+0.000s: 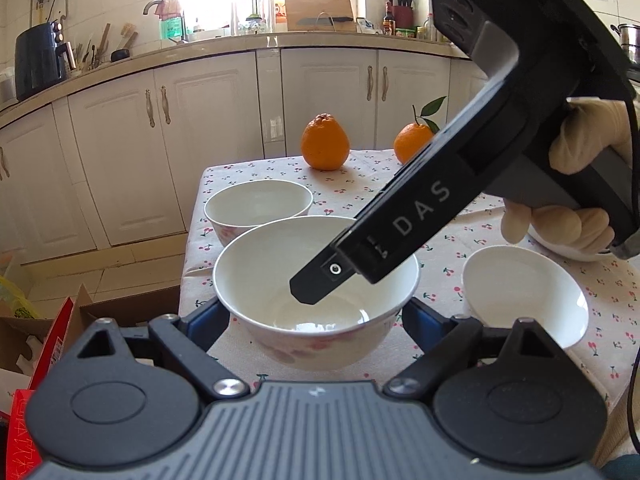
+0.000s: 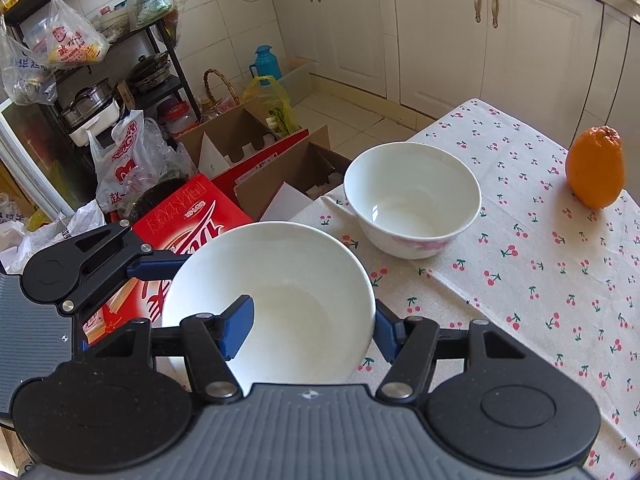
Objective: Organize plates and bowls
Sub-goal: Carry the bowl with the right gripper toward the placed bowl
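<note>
A: Left wrist view: your left gripper [image 1: 316, 320] is clamped on the near bowl [image 1: 316, 280], one blue pad on each outer side. It's empty except for the right gripper [image 1: 306, 292] finger dipping in from 2 o'clock.

B: Second bowl [image 1: 258, 204] at 11, a third [image 1: 524, 296] at 3, both empty.

A: Right wrist view: your right gripper [image 2: 306, 332] pinches that same bowl [image 2: 268, 300] wall at 3 o'clock, one pad [image 2: 236, 328] inside, one outside. The empty floral bowl [image 2: 412, 196] on the tablecloth [image 2: 540, 264] sits at 1.

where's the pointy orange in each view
Left wrist: orange at centre, on the table's far edge, behind the bowls.
Right wrist: orange at the right edge, on the cloth.
Shared landmark: the empty bowl standing free on the cherry-print cloth.
</note>
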Tool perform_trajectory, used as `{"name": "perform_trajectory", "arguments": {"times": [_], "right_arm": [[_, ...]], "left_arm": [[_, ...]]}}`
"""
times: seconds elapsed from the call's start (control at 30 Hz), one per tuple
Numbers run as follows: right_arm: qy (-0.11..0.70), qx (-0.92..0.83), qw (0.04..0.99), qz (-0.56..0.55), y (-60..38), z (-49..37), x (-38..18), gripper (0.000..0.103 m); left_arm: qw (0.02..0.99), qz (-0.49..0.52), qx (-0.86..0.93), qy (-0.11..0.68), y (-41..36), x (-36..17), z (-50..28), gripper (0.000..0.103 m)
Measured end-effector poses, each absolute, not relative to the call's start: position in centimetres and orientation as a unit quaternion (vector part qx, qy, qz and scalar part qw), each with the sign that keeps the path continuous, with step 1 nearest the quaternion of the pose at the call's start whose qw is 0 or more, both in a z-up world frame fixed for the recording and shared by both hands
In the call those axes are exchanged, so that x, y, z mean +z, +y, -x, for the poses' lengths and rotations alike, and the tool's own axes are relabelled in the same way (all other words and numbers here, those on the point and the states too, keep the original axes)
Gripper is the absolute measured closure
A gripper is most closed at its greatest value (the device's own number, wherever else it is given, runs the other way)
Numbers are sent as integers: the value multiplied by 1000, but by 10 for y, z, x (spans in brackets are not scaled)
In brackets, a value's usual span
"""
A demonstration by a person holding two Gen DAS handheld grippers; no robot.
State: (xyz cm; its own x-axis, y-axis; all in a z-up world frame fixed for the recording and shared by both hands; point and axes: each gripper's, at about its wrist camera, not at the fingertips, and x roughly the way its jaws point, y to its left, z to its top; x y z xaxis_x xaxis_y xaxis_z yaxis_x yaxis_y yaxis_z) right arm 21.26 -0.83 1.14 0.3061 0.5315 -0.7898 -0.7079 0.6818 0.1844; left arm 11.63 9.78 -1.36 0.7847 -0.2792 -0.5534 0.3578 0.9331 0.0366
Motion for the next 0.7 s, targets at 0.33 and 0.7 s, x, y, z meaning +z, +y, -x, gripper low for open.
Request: {"name": "perform_trajectory", "arguments": {"times": [0.33, 0.7], "right_arm": [[438, 390, 805, 86, -29, -178, 27, 35], [429, 378, 817, 76, -55, -149, 35, 34]], "left_arm": [[941, -69, -179, 278, 84, 4, -86, 10], [937, -86, -201, 273, 66, 13, -68, 10]]}}
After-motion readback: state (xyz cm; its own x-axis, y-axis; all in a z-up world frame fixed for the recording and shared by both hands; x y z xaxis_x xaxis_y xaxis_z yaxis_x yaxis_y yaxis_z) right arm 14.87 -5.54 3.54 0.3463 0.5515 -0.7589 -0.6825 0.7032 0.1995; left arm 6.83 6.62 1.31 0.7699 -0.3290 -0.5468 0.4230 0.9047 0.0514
